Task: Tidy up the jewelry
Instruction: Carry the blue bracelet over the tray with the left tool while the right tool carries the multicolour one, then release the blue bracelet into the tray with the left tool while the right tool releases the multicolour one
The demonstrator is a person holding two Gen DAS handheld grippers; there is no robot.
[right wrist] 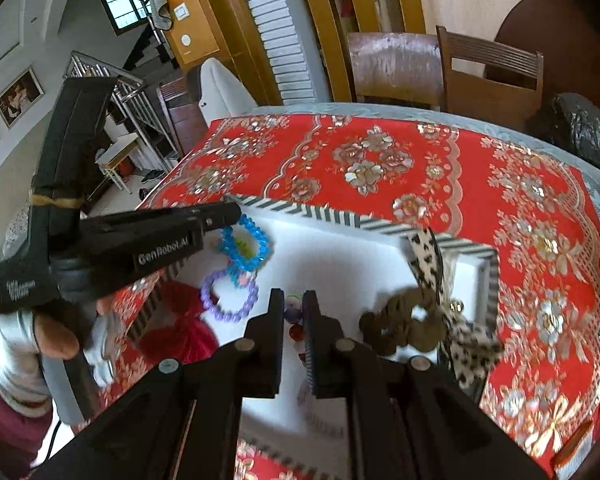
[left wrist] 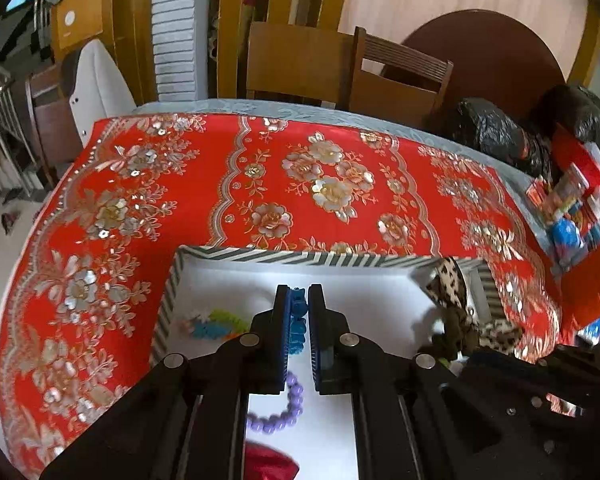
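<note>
A shallow white tray with a black-and-white striped rim (left wrist: 284,257) sits on a table draped in a red cloth with gold and silver flowers (left wrist: 340,168), and both handheld tools hang over it. The left gripper (left wrist: 299,312) has its jaws nearly closed on a blue beaded bracelet (left wrist: 299,320), pinched between the pads above the tray's white floor. The right gripper (right wrist: 293,320) is likewise almost shut, clamping a strand of mixed coloured beads (right wrist: 294,330) whose details are hard to make out. Already lying in the tray are a purple beaded bracelet (right wrist: 228,300), a red fabric pouch (right wrist: 182,332), brown scrunchies (right wrist: 400,328) and a leopard-print ribbon (right wrist: 428,256). The risk, as I judge it, is that a thin pinch on round beads lets a bracelet slip and fall outside the rim, or that the two tools, working close together, knock into each other. The right wrist view alone shows the left tool from outside, the bracelet dangling as an open loop, and the person's hand (right wrist: 56,336) gripping the handle. The left wrist view alone shows a small multicoloured piece (left wrist: 212,322) by the left wall and a box of packets (left wrist: 572,200) at the table's far right.
</note>
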